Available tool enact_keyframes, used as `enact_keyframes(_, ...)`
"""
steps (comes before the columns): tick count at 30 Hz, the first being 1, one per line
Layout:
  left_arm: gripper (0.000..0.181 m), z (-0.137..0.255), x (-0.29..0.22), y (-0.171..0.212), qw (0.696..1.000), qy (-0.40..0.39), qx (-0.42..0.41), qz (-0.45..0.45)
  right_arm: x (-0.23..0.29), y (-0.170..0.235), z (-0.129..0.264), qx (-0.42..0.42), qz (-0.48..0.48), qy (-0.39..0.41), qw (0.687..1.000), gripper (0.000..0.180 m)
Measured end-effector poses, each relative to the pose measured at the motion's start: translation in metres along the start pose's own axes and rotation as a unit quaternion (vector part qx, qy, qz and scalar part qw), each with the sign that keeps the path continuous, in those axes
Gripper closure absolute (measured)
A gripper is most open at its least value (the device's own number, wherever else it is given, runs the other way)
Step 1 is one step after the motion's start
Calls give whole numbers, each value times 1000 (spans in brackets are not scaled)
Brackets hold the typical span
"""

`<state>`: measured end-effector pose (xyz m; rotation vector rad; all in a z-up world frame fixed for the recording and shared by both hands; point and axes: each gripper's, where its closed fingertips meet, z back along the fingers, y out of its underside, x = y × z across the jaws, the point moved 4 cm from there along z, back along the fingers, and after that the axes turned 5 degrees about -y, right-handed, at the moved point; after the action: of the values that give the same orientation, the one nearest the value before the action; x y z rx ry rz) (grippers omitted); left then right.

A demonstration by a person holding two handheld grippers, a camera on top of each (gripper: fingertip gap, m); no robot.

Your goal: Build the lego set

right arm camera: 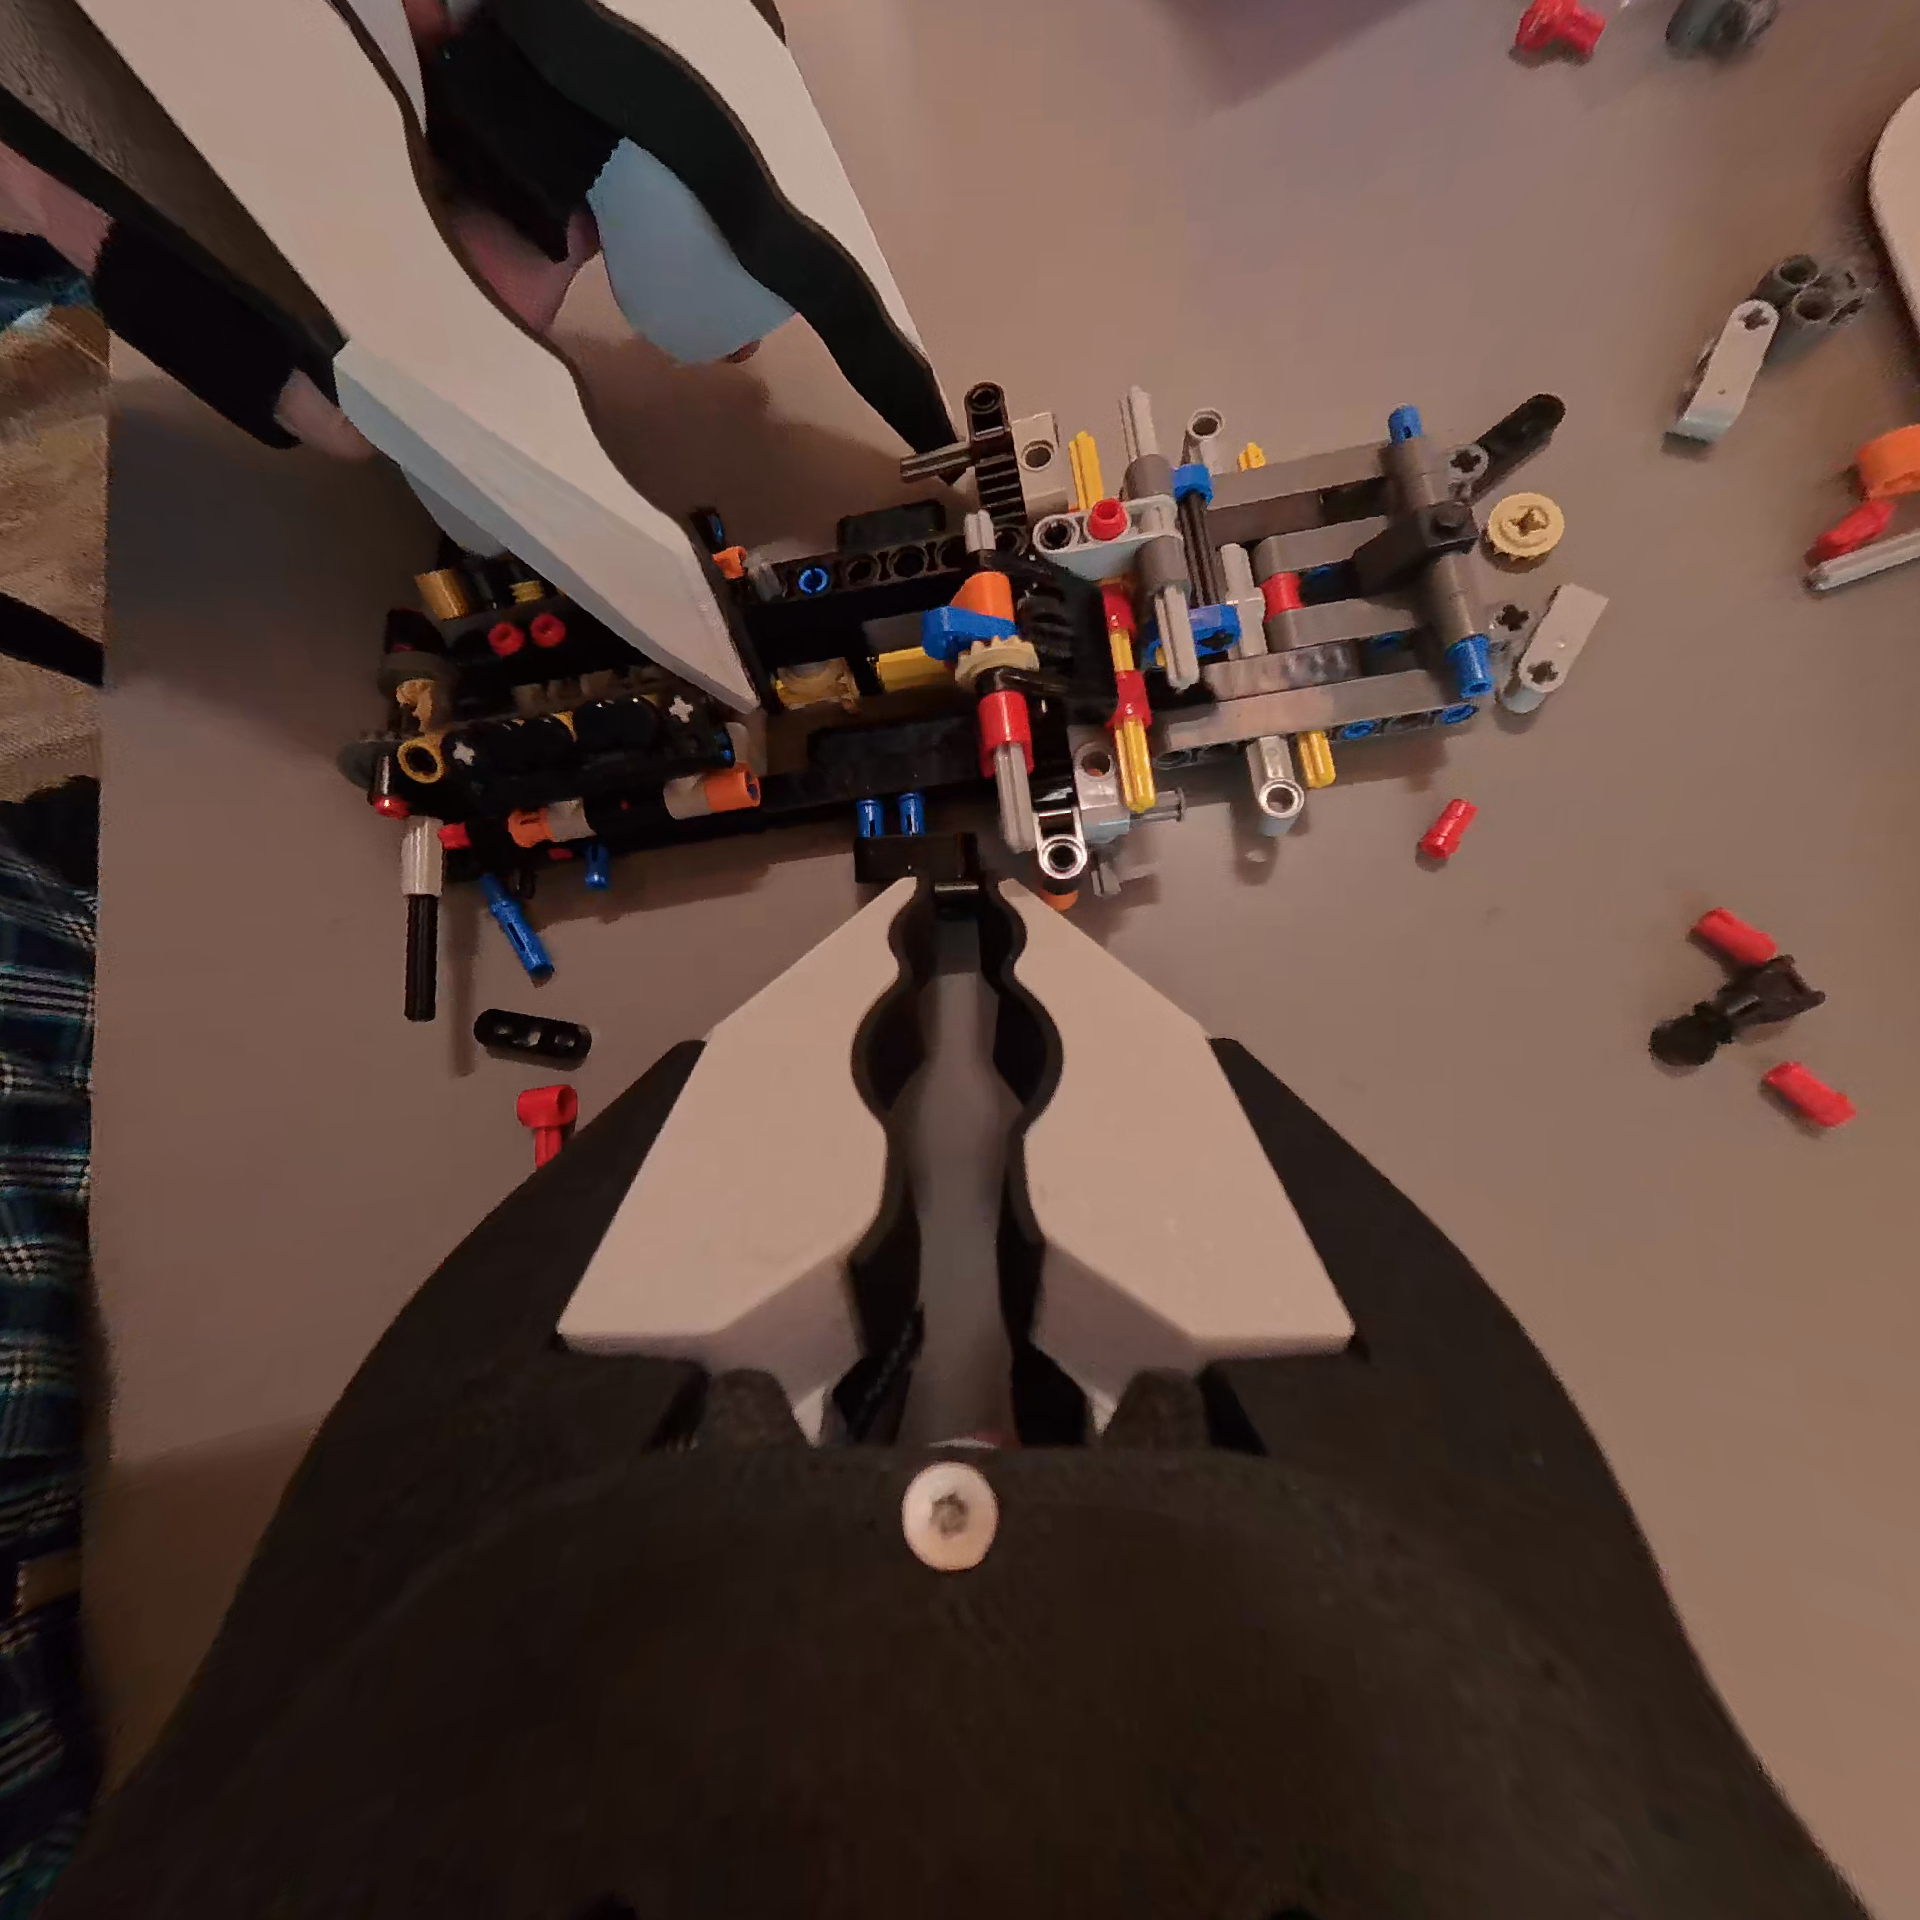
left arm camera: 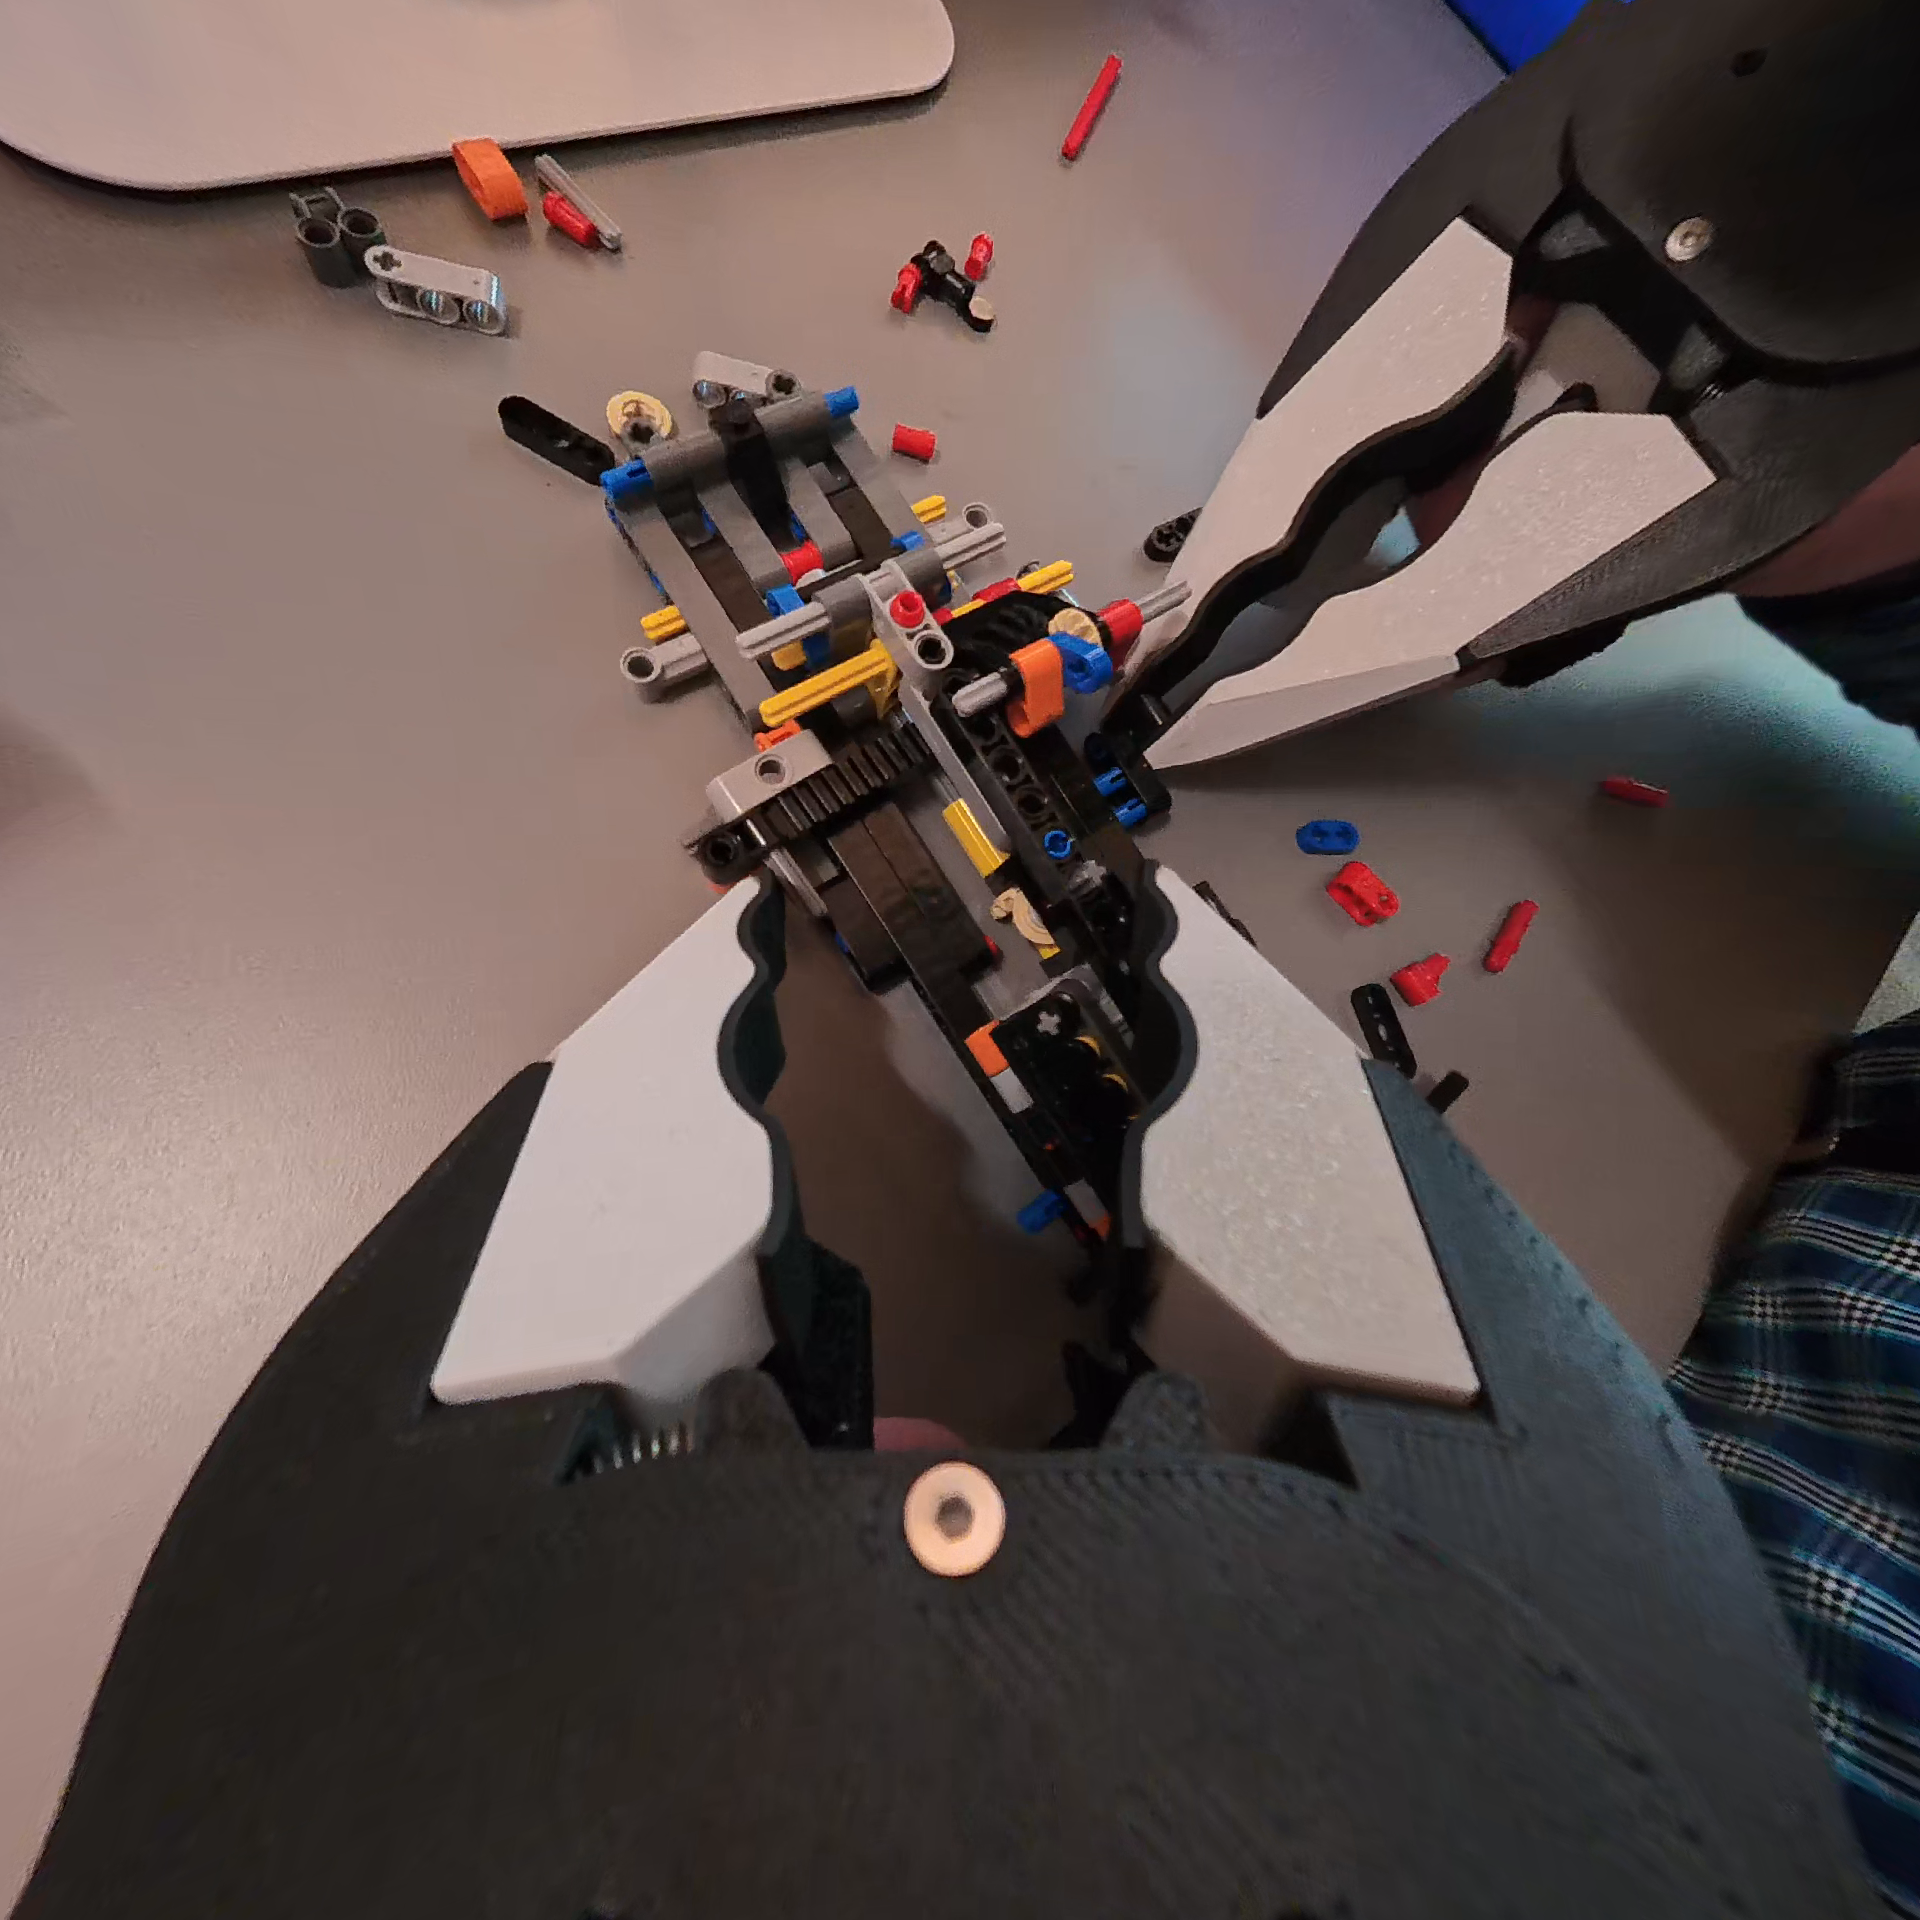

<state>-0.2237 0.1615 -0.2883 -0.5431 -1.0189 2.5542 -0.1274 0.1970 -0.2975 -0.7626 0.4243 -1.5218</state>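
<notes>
The lego model (left arm camera: 831, 623) is a long black, grey, yellow and blue technic frame lying on the grey table (left arm camera: 260, 727). My left gripper (left arm camera: 956, 904) straddles its near end, both fingers against its sides, shut on it. It also shows in the right wrist view (right arm camera: 831, 551) across the model (right arm camera: 1299, 623). My right gripper (right arm camera: 956, 894) is shut on a small black beam (right arm camera: 914, 857) and holds it against two blue pins (right arm camera: 894, 812) on the model's side. In the left wrist view the right gripper (left arm camera: 1138, 743) comes in from the upper right with that beam (left arm camera: 1127, 795).
Loose parts lie around the model: red pins (left arm camera: 1361, 894), a blue connector (left arm camera: 1327, 836), an orange piece (left arm camera: 488, 177), a grey beam (left arm camera: 442, 291), a red axle (left arm camera: 1091, 104), a short black beam (right arm camera: 532, 1036). A pale board (left arm camera: 520, 83) lies at the far edge. A plaid sleeve (left arm camera: 1818, 1403) is at the right. Tip to tip, the grippers are about 6 cm apart. From the right gripper's tips to the blue connector (left arm camera: 1327, 836) is close to 6 cm.
</notes>
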Motion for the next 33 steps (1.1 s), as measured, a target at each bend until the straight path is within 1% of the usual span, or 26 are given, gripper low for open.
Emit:
enact_keyframes(6,115,0,0,0,1000,-5,1,-1,0,-4,0,37,4,9,999,177)
enact_keyframes(19,116,0,1,1,1000,-19,-1,5,4,-11,-1,92,19,87,992,177)
enact_keyframes(26,117,0,2,1,1000,-26,-4,10,2,-15,-3,111,24,88,990,177)
enact_keyframes(33,118,0,3,1,999,-24,-8,19,1,-17,-3,110,39,82,990,177)
